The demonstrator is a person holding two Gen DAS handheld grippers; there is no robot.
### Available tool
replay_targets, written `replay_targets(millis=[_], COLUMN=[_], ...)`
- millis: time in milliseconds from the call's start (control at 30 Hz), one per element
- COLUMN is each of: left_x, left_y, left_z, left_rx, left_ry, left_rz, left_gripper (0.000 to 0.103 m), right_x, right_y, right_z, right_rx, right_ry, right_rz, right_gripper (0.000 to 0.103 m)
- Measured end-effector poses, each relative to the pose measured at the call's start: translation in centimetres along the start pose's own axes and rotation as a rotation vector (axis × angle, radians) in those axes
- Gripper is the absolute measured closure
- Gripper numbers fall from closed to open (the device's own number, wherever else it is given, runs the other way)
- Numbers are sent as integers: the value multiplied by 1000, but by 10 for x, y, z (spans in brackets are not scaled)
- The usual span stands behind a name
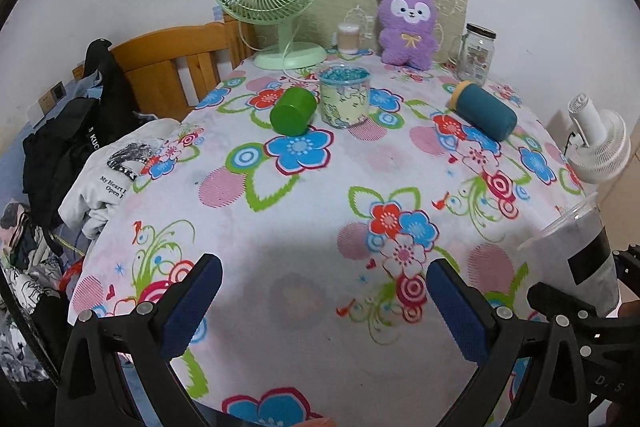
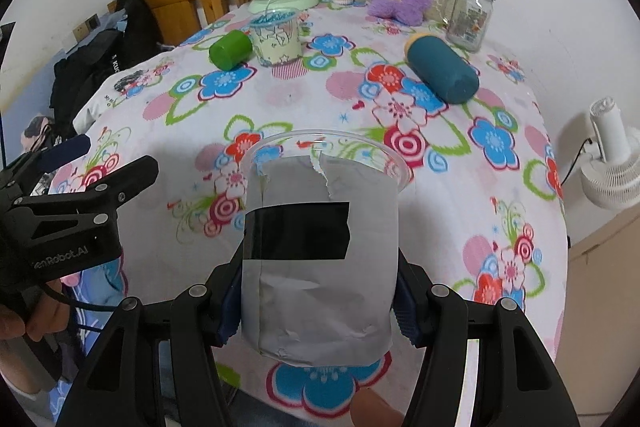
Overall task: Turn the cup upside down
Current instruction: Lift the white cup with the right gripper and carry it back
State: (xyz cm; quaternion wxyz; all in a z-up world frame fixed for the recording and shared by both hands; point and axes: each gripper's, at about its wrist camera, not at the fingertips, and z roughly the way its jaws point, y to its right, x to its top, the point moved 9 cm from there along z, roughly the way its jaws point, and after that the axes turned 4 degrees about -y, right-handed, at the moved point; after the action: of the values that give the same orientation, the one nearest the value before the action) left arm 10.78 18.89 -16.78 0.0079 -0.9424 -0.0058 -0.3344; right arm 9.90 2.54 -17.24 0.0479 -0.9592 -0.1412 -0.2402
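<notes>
The cup (image 2: pixel 320 259), clear plastic with a grey paper wrap, was clamped low on its body in the right gripper (image 2: pixel 316 307); its long axis ran forward along the fingers, open rim away over the near part of the table (image 2: pixel 460 227); the left gripper (image 1: pixel 324 303) stood apart, holding nothing, just beside; the cloth ahead lay bare up to the teal bottle (image 2: pixel 440 71) and green cup (image 2: pixel 230 49), judged ample for turning.
</notes>
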Motion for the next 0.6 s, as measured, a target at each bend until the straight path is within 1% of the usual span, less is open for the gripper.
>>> replay_targets(millis=[300,600], left_x=[-13,-22], left_y=[11,22], left_z=[3,7], left_rx=[-15,-30], left_ry=[-29,-56], left_rz=[24,48], left_gripper=[0,0], right_x=[-19,-38], right_y=[7,15], right_z=[-2,6], right_rx=[-32,-77], right_ry=[-32,-89], right_rz=[0,-11], right_gripper=[39,39])
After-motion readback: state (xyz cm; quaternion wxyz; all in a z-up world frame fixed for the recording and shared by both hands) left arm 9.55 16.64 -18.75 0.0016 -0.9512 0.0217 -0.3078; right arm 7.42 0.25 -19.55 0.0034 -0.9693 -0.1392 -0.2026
